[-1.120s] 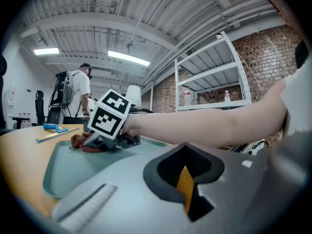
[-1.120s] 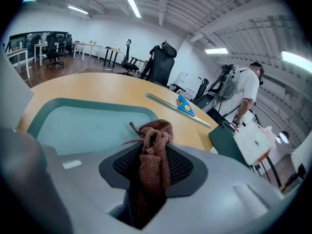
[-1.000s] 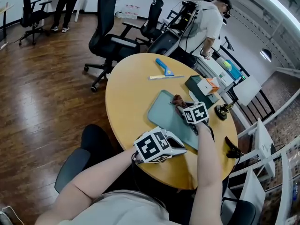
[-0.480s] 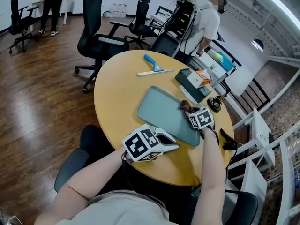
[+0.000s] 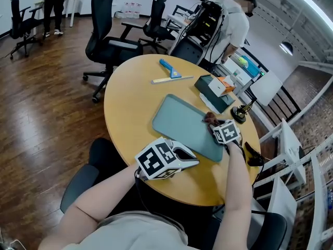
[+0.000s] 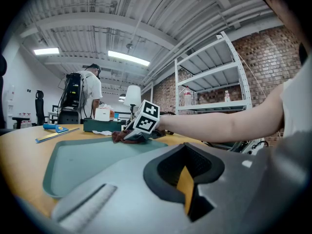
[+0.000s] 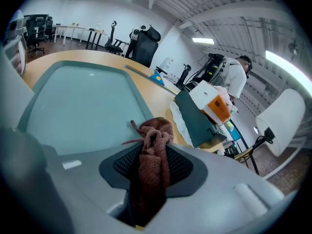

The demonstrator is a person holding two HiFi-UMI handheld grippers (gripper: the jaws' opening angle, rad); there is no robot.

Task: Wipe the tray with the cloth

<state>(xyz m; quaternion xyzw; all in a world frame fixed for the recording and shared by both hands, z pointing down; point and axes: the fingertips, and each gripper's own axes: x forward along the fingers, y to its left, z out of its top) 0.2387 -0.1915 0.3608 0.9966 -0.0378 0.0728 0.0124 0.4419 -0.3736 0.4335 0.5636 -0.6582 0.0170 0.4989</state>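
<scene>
Short-sleeved pale grey shirt (image 5: 140,232). Left tool (image 5: 190,158) and right tool (image 5: 214,126): grey moulded shells, dark mesh-lined notch, each with white cube (image 5: 156,163), black square markers.

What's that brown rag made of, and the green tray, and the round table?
The cloth looks like soft knitted fabric, maybe terry: bumpy weave, loose threads, floppy folds. The tray seems plastic: dull teal, smooth, rounded moulded rim. The table looks like wood or wood-look laminate, pale with slight sheen; I can't tell which.
</scene>
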